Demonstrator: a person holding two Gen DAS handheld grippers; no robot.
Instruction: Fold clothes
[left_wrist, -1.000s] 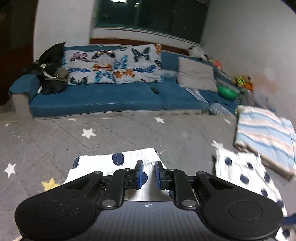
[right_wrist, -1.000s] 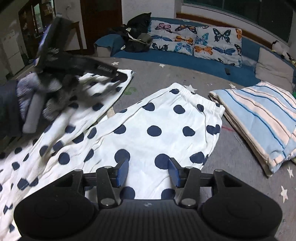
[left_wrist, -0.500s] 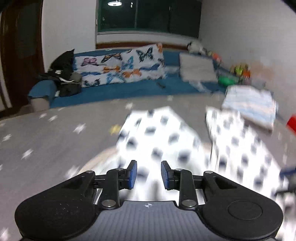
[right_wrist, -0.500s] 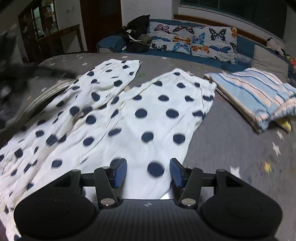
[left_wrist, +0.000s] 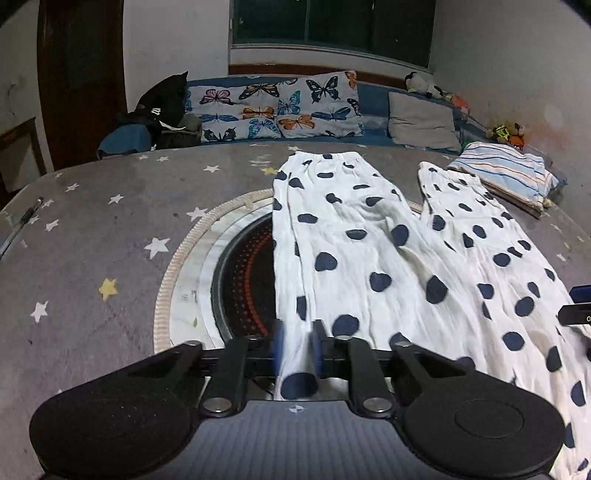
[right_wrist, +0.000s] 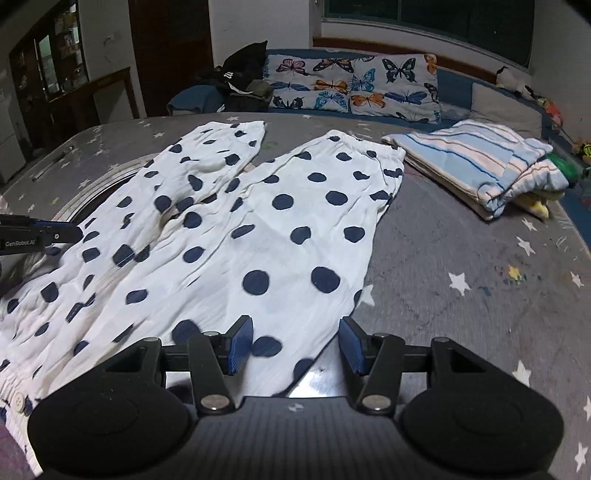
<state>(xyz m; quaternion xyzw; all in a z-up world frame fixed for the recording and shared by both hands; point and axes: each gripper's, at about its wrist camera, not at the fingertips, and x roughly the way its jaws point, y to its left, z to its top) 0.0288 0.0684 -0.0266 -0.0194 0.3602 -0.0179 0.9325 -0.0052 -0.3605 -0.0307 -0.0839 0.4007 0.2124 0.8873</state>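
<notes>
White trousers with navy dots (left_wrist: 369, 243) lie spread on the grey star-patterned table cover (left_wrist: 103, 236), both legs pointing away toward the sofa. My left gripper (left_wrist: 296, 350) is at the near left edge of the left leg; its jaws are closing, with a fold of the cloth pinched between the blurred blue pads. In the right wrist view the trousers (right_wrist: 236, 236) fill the middle. My right gripper (right_wrist: 296, 347) stands open low over their near right edge, and cloth lies under the gap without touching the pads. The left gripper (right_wrist: 40, 236) shows at that view's left edge.
A round dark glass inset with a pale ring (left_wrist: 240, 280) sits in the table, partly under the left leg. A folded blue-striped blanket (right_wrist: 480, 166) lies at the far right. Behind stands a blue sofa with butterfly cushions (left_wrist: 280, 107) and dark clothes (left_wrist: 162, 107).
My left gripper has drawn back from the far hem to the near edge of the trousers, opened a little, then closed on the cloth. The right gripper has also backed toward the near edge, still open.
</notes>
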